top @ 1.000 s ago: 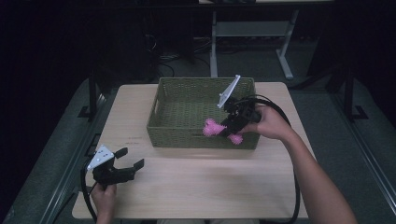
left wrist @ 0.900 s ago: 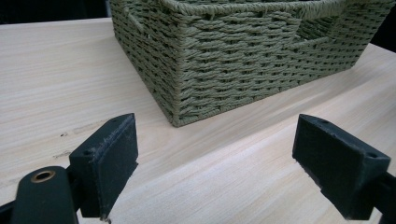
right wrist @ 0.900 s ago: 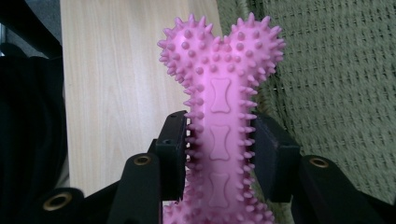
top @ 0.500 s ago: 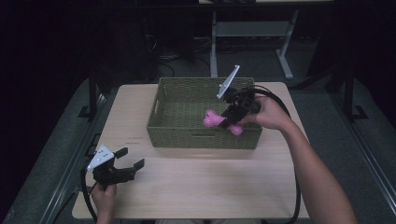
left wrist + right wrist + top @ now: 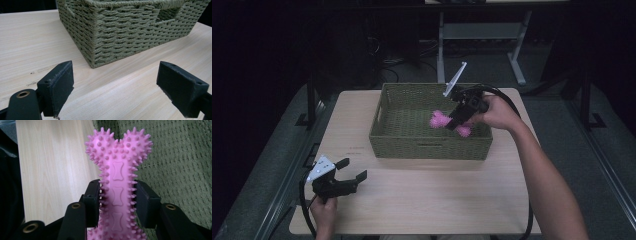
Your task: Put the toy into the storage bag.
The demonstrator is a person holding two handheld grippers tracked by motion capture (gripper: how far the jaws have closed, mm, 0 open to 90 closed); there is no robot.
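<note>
Looking down from the high view, I see my right hand-held gripper (image 5: 458, 119) over the green woven basket (image 5: 430, 150), carrying a pink spiked bone toy (image 5: 440, 119) crosswise between its jaws. Compared with a second ago, the toy sits higher and further in over the basket's interior, away from the near wall it was level with. I read this as the toy mid-carry, either being lowered into the basket or lifted out; I cannot tell which. My left hand-held gripper (image 5: 353, 170) rests low at the near left corner of the worktop (image 5: 422, 200), well apart from the basket, in the same spot as before.

In the left gripper view, the two black jaws stand wide apart with nothing between them. Bare worktop (image 5: 30, 37) lies ahead, and a corner of the basket (image 5: 120, 32) rises beyond.

In the right gripper view, the jaws are clamped on the toy's (image 5: 117, 170) narrow shaft, pads pressing its sides. The toy is bright pink rubber, covered in short soft spikes, with small bone shapes embossed down the shaft and a two-lobed knuckle end pointing away from me. Behind it lie the basket's weave (image 5: 180, 160) on the right and worktop (image 5: 50, 165) on the left.
</note>
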